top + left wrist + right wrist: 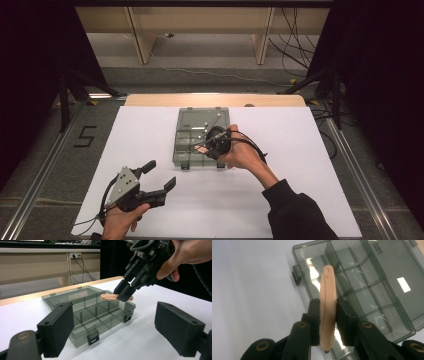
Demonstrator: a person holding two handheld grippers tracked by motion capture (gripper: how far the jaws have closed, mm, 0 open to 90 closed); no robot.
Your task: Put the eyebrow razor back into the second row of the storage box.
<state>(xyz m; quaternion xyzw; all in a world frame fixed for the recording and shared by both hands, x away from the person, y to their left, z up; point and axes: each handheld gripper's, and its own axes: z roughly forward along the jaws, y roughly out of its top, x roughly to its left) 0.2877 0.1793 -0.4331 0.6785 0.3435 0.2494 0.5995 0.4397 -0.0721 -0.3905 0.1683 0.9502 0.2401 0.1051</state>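
Observation:
An open grey see-through compartment box [186,150] lies mid-table on the white sheet, its lid [202,119] folded flat at the far side. My right gripper [206,146] hovers over the box's near right compartments, shut on a flat peach-coloured stick [199,149]. In the right gripper view the stick [328,290] stands edge-on between the pads [314,315] of that gripper [328,317], above the divided box [372,282]. The left gripper view shows the stick [110,297] above the box [92,312]. My left gripper [161,174] rests near the front left, open with nothing between its fingers [57,327].
The white sheet [300,165] covers the table, with a wooden strip [215,100] at the far edge. Beyond stand wooden shelves [200,30] and floor cables [295,55]. Metal rails [45,165] run along both sides, and a "5" [85,136] marks the floor at left.

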